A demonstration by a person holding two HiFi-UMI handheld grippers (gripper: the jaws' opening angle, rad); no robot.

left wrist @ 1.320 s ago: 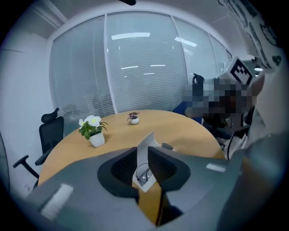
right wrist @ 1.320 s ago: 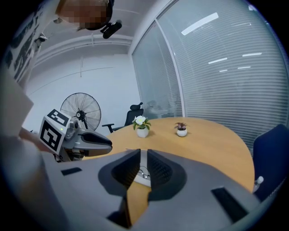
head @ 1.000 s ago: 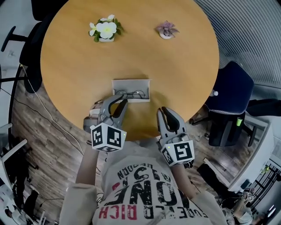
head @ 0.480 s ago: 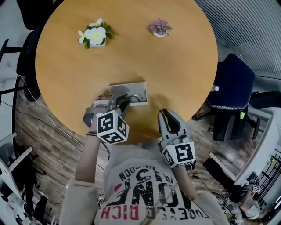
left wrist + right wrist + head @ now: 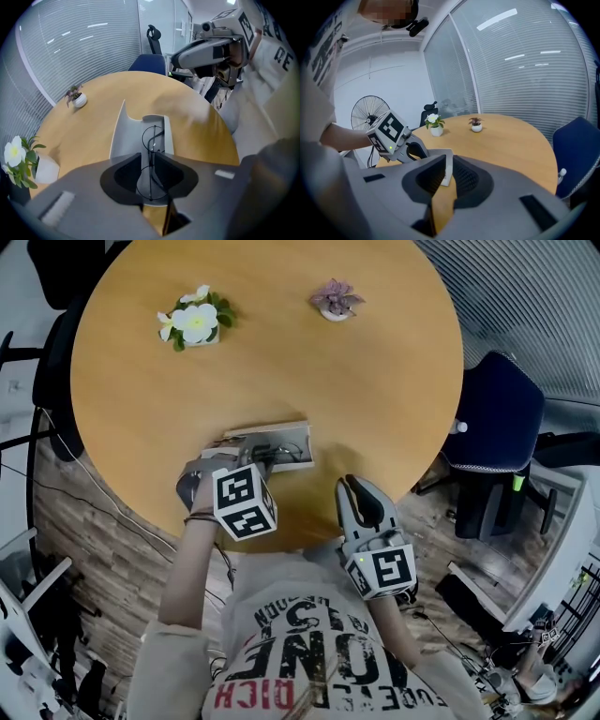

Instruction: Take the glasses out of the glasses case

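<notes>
In the head view the open glasses case [image 5: 292, 431] lies on the round wooden table [image 5: 281, 362], near its lower edge, in the middle of the frame. The glasses [image 5: 287, 452] are inside it. Their long axis runs left to right in the frame, along the long side of the case. The left gripper [image 5: 255, 460] points steeply down into the left part of the case, I think so that it can take the frame from above. The right gripper [image 5: 361, 491] hangs at the lower right, apart from the case, and seems only to wait.

In the left gripper view the glasses run from the bottom of the frame upward, away from the camera, one lens low and one higher. The lid stands up on the left. The jaws have just been closing. They stand on both sides of the thin wire frame near the bridge, but a narrow gap is left and the pads do not seem to press it yet.

In the right gripper view the jaws are a little apart and hold nothing. Only the table and a corner of the case show through the gap.
</notes>
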